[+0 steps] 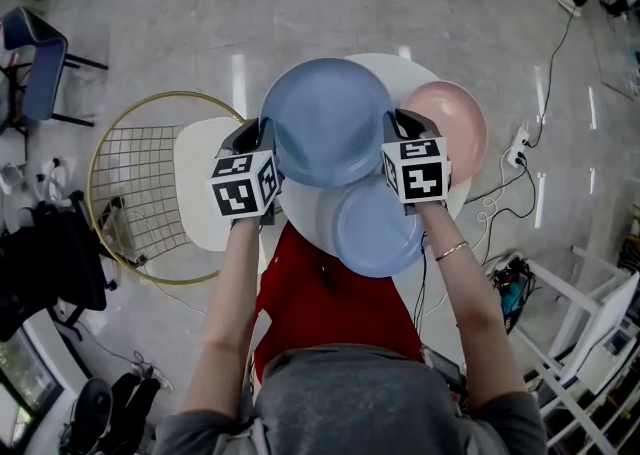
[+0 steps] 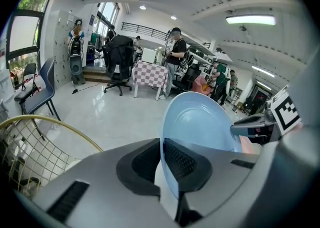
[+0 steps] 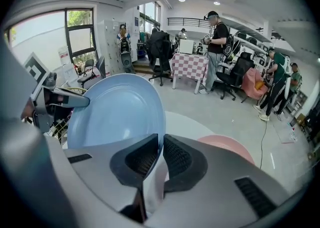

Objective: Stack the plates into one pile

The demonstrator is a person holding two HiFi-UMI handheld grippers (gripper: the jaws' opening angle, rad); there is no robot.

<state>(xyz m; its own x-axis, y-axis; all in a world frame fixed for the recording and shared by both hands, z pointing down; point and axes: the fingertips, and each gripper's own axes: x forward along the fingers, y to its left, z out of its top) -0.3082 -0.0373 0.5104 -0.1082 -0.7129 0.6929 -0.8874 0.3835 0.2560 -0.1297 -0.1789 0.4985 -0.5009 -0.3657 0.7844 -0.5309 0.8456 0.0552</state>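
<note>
Obs., from the near edge of the round white table [image 1: 305, 205] outward:

- Near edge of table: small blue plate [image 1: 378, 228] lies flat, partly overlapped in the head view by the big plate.
- Over table centre: large blue plate [image 1: 328, 121], carried between both tools. Left gripper [image 1: 262, 131] is pinched narrow on its left rim, the ribbed pads on either face of the rim. Right gripper [image 1: 398, 123] is closed the same way on the opposite rim. The plate looks raised off the table, though how far cannot be told.
- Far right of table: pink plate [image 1: 455, 123], flat, untouched, its left edge hidden under the right gripper.

Step in hand (judgement): carrying the large plate to the pile spot. As the widest plate it would sit best as the base, so bare table top suits it better than the small plate. Keep both rims level, move the two hands together so neither pad slips, and lower flat before easing the jaws.

In the way: the small blue plate and the pink plate both lie close to the carried plate, so a low or tilted pass could clip either rim. Little bare table is left.

Around the table: white chair seat [image 1: 200, 193] with gold wire back just left of it; power strip [image 1: 518, 148] and cables on the floor to its right; people and office chairs well beyond it
</note>
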